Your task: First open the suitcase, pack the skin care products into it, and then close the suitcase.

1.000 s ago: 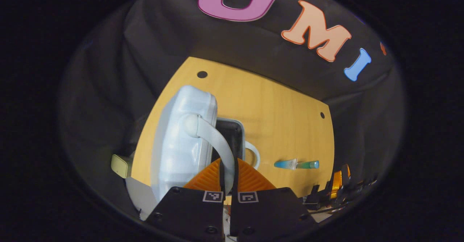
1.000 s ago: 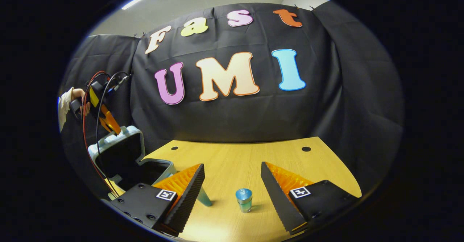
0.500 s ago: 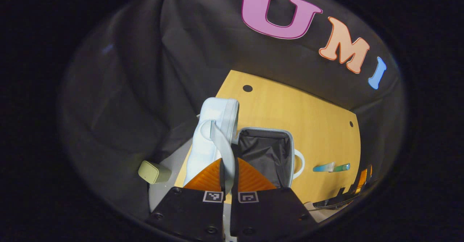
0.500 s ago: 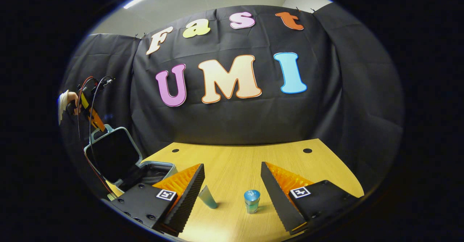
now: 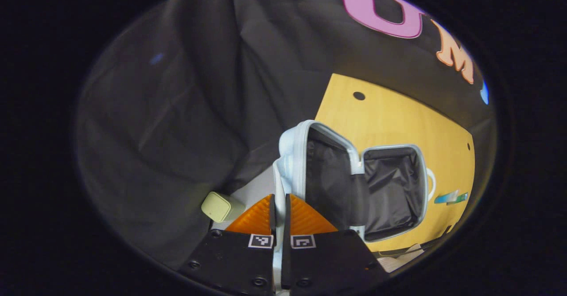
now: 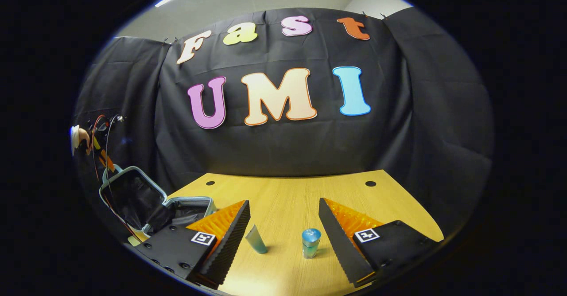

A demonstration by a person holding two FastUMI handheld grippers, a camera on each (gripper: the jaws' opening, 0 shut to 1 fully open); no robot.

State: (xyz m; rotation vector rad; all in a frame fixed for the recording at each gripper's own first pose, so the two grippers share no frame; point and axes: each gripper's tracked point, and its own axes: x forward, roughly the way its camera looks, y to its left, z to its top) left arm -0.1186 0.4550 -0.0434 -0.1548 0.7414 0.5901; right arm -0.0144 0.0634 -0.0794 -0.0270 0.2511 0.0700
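From the suitcase [image 5: 354, 189] outward: my left gripper [image 5: 279, 207] pinches its pale handle [image 5: 277, 185] at the lid's [image 5: 310, 172] left edge, lid swung wide, dark lining exposed; right of the suitcase on the table [image 6: 288, 198] lie the tube [image 6: 256, 239] and bottle [image 6: 310, 243]; my right gripper [image 6: 283, 225] hovers spread above both.

Left gripper view steeply down, close on suitcase [image 5: 354, 185]; right gripper view low, level across shared table [image 6: 288, 198].
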